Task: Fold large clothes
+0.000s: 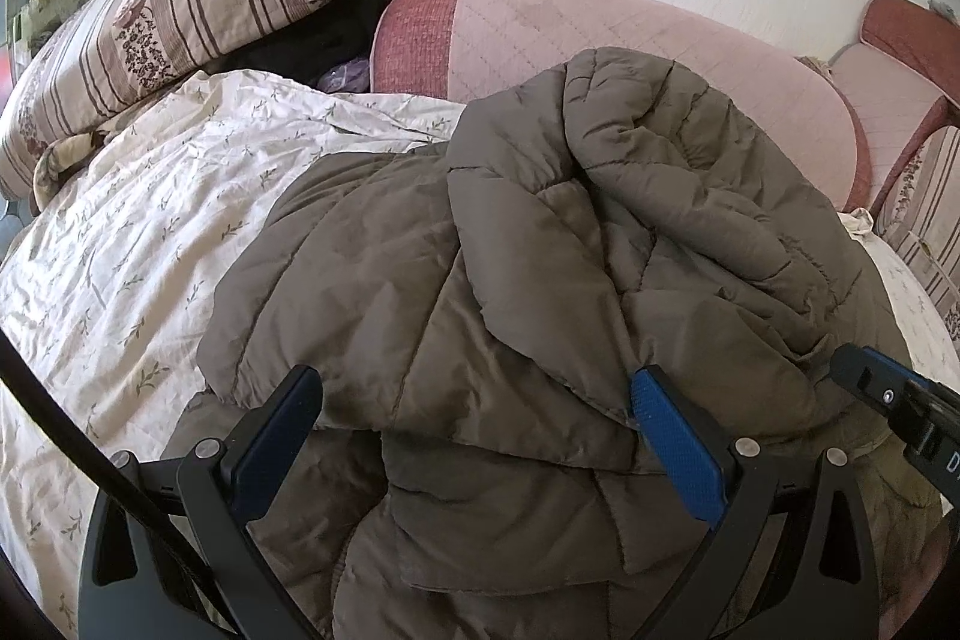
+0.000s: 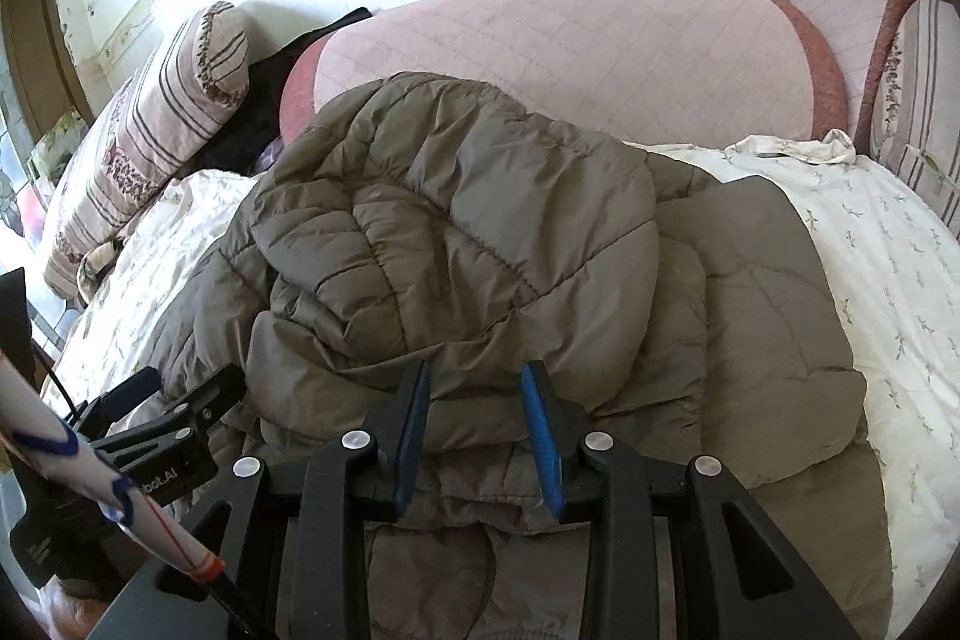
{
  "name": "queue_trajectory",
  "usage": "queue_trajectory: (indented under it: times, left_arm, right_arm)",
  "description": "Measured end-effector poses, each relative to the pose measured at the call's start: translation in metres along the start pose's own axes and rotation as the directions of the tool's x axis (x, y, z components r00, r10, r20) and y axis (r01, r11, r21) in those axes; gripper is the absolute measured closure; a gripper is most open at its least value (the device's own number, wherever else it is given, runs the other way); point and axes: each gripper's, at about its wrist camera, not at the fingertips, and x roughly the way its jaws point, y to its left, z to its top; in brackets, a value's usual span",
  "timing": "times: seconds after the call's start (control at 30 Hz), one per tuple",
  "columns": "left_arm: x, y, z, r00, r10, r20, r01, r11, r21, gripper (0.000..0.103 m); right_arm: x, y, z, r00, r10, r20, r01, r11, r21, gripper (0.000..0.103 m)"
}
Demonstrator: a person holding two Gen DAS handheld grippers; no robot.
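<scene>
A large olive-brown quilted puffer jacket (image 1: 540,280) lies bunched on the bed, its upper part folded over into a mound; it also shows in the right wrist view (image 2: 480,244). My left gripper (image 1: 474,388) is open wide, its blue-padded fingers spread over the jacket's near folds and holding nothing. My right gripper (image 2: 477,376) is partly open, its fingers a narrow gap apart over the near edge of the mound; the fabric lies under them, not pinched. The right gripper also appears at the right edge of the left wrist view (image 1: 888,394).
The jacket rests on a white floral sheet (image 1: 120,250) that covers the bed. A striped pillow (image 1: 180,10) lies at the far left, dark clothes (image 1: 336,22) behind it. A pink padded headboard (image 2: 600,52) and a glossy white wall rise behind.
</scene>
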Motion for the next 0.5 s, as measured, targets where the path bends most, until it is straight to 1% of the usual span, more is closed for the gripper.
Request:
queue_trajectory:
  times: [0.23,0.5]
  left_arm:
    - [0.000,-0.002,0.000,1.000,0.001,-0.002,-0.001,1.000,0.005,0.000]
    - [0.000,-0.002,0.000,1.000,-0.002,-0.004,0.002,1.000,0.008,0.000]
  right_arm:
    - [0.014,-0.003,-0.005,0.999,-0.015,-0.039,0.014,1.000,-0.014,0.068]
    - [0.013,-0.002,-0.005,0.999,-0.009,-0.040,0.008,1.000,-0.010,0.068]
